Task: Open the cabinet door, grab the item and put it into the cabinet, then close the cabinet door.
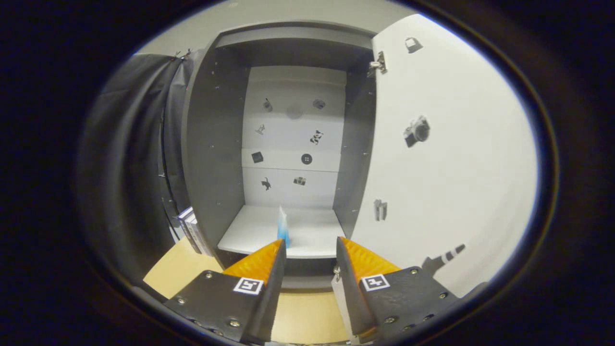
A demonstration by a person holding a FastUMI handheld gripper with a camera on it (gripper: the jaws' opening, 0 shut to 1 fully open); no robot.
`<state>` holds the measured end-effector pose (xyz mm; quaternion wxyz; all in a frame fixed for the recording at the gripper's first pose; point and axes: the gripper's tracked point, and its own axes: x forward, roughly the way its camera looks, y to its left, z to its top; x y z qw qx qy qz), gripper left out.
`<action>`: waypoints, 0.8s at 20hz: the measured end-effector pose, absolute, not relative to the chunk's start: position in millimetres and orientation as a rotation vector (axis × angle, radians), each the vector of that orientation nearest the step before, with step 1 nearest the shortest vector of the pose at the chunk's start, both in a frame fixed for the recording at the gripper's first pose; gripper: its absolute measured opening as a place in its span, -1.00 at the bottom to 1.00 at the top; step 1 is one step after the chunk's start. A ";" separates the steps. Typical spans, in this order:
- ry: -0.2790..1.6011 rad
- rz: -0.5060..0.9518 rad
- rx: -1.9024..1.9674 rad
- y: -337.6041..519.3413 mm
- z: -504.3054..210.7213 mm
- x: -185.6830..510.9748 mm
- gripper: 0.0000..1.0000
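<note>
The grey cabinet (211,144) stands open straight ahead, its white door (451,158) swung out to the right of my fingers. A small white and blue item (282,229) stands upright on the cabinet's white bottom shelf (250,230), near the front edge, just beyond my left fingertip. My gripper (310,246) is open, a little in front of the shelf, with nothing between its fingers. Small dark stickers dot the cabinet's white back wall (294,139) and the door.
Several books (193,230) lean against the cabinet's left side. A pale wooden tabletop (178,269) lies under my fingers. The black booth cloth (129,158) hangs to the left. A metal hinge (378,63) joins the door to the cabinet at the top.
</note>
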<state>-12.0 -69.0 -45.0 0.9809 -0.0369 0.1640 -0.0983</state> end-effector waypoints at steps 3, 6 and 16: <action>0.317 -0.255 -0.083 -82.0 -42.6 -50.7 0.20; 0.309 -0.330 -0.074 -99.7 -37.6 -86.7 0.20; 0.317 -0.591 -0.019 -164.2 -39.1 -201.8 0.19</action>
